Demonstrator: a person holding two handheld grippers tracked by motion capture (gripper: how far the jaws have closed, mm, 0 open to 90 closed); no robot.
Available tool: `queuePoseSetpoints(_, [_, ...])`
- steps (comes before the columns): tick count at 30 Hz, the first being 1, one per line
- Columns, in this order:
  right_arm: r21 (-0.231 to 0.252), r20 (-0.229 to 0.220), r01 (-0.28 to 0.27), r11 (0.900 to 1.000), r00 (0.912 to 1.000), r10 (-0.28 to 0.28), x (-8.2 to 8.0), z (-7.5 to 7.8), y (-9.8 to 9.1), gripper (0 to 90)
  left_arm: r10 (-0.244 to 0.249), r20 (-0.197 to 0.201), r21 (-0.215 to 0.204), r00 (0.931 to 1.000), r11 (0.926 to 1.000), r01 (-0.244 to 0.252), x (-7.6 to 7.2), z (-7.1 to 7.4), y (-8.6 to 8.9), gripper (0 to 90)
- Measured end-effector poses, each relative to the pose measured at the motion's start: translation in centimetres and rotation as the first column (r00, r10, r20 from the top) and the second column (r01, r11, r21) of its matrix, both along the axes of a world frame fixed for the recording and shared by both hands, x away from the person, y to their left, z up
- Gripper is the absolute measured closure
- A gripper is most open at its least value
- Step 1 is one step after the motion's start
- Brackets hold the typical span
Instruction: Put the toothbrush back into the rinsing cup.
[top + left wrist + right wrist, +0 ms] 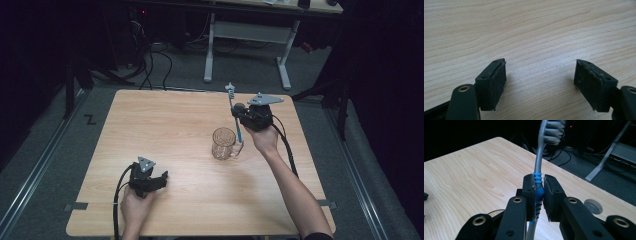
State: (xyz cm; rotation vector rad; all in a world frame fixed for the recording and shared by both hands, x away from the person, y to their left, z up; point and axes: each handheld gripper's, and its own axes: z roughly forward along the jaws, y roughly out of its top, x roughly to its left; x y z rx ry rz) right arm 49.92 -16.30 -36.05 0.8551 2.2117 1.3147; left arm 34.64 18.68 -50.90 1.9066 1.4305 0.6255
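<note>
High view: right gripper (239, 114) was clamped on the toothbrush (235, 112), held near upright, bristle head up, lower end beside the glass mug (223, 143) near the table (165, 125) centre-right. Left gripper (159, 181) rested low near the front edge, jaws wide apart, holding nothing.

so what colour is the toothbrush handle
Grey with blue grip bands; the toothbrush shows best in the right gripper view.
</note>
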Motion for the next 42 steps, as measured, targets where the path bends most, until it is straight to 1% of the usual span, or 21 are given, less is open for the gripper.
queuePoseSetpoints(4, [-0.004, -0.003, 0.002, 1.0, 1.0, -0.002, 0.1, -0.3, -0.1, 80.1, 0.0, 0.0, 0.0, 1.0, 1.0, 0.0, 0.0, 0.0, 0.0, 26.4])
queuePoseSetpoints(7, [0.007, -0.009, -0.001, 1.0, 1.0, 0.001, 0.2, -0.4, -0.2, 80.1, 0.0, 0.0, 0.0, 1.0, 1.0, 0.0, 0.0, 0.0, 0.0, 26.3])
queuePoseSetpoints(16, [0.013, -0.017, -0.014, 0.9998, 0.9998, 0.014, 0.0, -0.5, -0.6, 80.1, 0.001, 0.0, -0.002, 1.0, 1.0, -0.001, 0.0, 0.0, 0.0, 26.7])
queuePoseSetpoints(30, [0.008, -0.022, -0.025, 0.9996, 0.9994, 0.026, -0.4, 0.1, -1.6, 80.1, 0.002, 0.001, -0.005, 1.0, 1.0, -0.002, 0.0, 0.0, 0.1, 26.7])
queuePoseSetpoints(36, [0.0, -0.016, -0.035, 0.9994, 0.9992, 0.035, -0.8, 0.3, -1.8, 80.1, 0.001, 0.001, -0.005, 1.0, 1.0, -0.001, 0.0, 0.0, 0.1, 26.8])
queuePoseSetpoints(42, [0.0, -0.023, -0.037, 0.9993, 0.999, 0.037, -1.1, 0.2, -2.3, 80.0, 0.001, 0.001, -0.004, 1.0, 1.0, -0.001, 0.0, 0.0, 0.1, 26.8])
